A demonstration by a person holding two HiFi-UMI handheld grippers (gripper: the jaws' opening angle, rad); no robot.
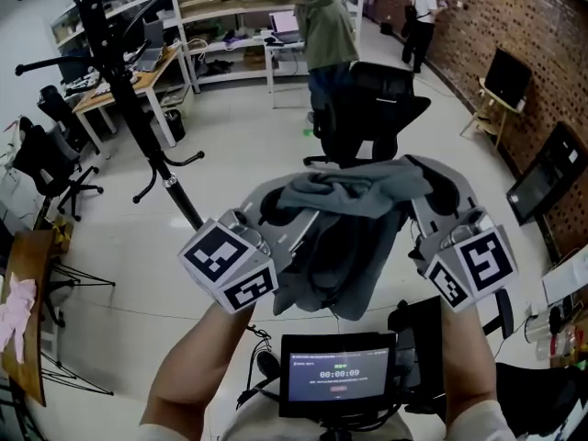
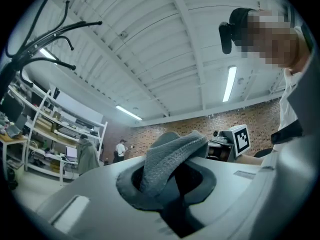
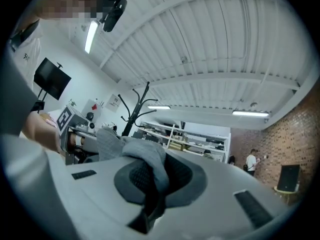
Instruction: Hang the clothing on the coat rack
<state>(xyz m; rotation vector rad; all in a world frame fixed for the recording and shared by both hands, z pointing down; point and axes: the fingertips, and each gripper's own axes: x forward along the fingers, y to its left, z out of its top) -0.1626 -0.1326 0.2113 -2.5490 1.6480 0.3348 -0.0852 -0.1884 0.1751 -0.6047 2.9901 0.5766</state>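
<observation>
The grey knitted garment (image 1: 354, 196) was slung across mid-frame in the head view, its long axis running left to right, the bulk drooping below. The left gripper (image 1: 273, 217) pinched one end and the right gripper (image 1: 434, 200) had its jaws pressed tight on the other. The black metal coat rack with curved hooks (image 1: 129, 90) stood at upper left, well apart and nearer the left gripper. A black office chair (image 1: 372, 108) stood just beyond the cloth, off that line.
</observation>
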